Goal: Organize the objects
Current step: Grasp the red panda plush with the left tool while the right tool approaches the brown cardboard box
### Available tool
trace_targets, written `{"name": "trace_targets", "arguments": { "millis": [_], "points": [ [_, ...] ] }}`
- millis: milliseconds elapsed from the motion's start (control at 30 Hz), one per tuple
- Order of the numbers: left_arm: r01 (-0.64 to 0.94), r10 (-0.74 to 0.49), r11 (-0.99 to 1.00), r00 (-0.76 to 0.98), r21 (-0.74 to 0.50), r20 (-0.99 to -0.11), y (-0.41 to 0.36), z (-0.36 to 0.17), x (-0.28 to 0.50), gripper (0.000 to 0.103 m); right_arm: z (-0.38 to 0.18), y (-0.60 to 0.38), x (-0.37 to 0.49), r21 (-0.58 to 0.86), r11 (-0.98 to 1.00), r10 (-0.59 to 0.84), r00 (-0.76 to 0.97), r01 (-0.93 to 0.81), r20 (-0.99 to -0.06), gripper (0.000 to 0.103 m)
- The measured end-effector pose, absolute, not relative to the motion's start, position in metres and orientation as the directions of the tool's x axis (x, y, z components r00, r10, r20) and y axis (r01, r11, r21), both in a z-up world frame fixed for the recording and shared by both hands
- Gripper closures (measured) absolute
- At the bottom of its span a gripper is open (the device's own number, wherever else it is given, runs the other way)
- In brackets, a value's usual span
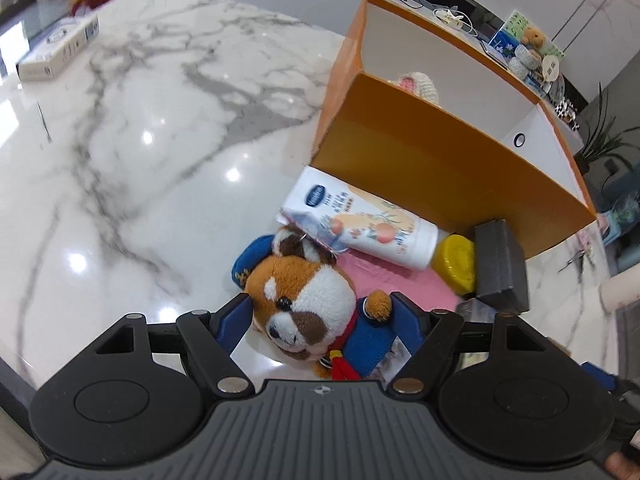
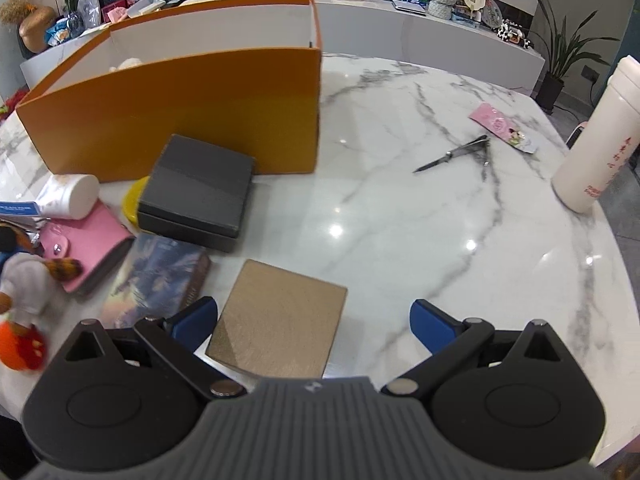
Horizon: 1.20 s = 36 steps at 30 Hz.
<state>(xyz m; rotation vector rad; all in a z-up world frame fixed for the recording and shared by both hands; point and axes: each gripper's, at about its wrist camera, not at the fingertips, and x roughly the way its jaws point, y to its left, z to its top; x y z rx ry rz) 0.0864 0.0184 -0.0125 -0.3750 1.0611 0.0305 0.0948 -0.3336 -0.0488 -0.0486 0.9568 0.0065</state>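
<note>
A red-panda plush [image 1: 304,296] in a blue coat lies on the marble table [image 1: 160,140], between the blue pads of my left gripper [image 1: 322,306]. The jaws stand wide around it and neither pad visibly presses on it. Behind it lie a lotion tube [image 1: 360,224], a pink wallet [image 1: 384,276], a yellow lid [image 1: 456,260] and a dark grey box [image 1: 500,264], all in front of the open orange box [image 1: 440,168]. My right gripper [image 2: 313,306] is open over a flat brown square box [image 2: 276,316], which sits close to its left finger.
A picture-covered box [image 2: 160,276] lies between the pink wallet [image 2: 84,240] and the brown box. Small scissors [image 2: 452,154], a pink packet [image 2: 500,126] and a tall white bottle [image 2: 592,136] stand to the right. A white carton [image 1: 56,50] lies at the table's far left.
</note>
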Motion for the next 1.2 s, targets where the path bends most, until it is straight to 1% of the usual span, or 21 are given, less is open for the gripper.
{"name": "trace_targets", "arguments": {
  "millis": [67, 200, 400, 567, 1000, 1200],
  "points": [
    [-0.203, -0.153, 0.937, 0.492, -0.283, -0.857, 0.023, -0.013, 0.087, 0.016, -0.050, -0.333, 0.096, -0.039, 0.999, -0.015, 0.574, -0.030, -0.819, 0.001],
    [-0.240, -0.184, 0.912, 0.483, -0.332, -0.856, 0.030, -0.018, 0.088, 0.015, -0.052, -0.328, 0.098, -0.021, 0.999, 0.007, 0.563, -0.043, -0.826, 0.001],
    [-0.286, -0.198, 0.884, 0.489, -0.371, -0.849, 0.032, -0.023, 0.087, 0.014, -0.059, -0.325, 0.101, 0.005, 0.999, 0.024, 0.544, -0.035, -0.839, 0.001],
    [-0.310, -0.270, 0.835, 0.491, -0.455, -0.828, 0.040, -0.025, 0.087, 0.014, -0.060, -0.323, 0.101, -0.003, 0.999, 0.015, 0.544, -0.032, -0.839, 0.001],
    [-0.314, -0.299, 0.814, 0.493, -0.488, -0.817, 0.043, -0.030, 0.097, 0.013, -0.059, -0.325, 0.100, -0.007, 0.999, 0.012, 0.544, -0.034, -0.839, 0.001],
    [-0.314, -0.285, 0.826, 0.485, -0.469, -0.827, 0.037, -0.035, 0.098, 0.012, -0.062, -0.324, 0.101, -0.005, 0.999, 0.016, 0.534, -0.037, -0.845, 0.001]
  ]
}}
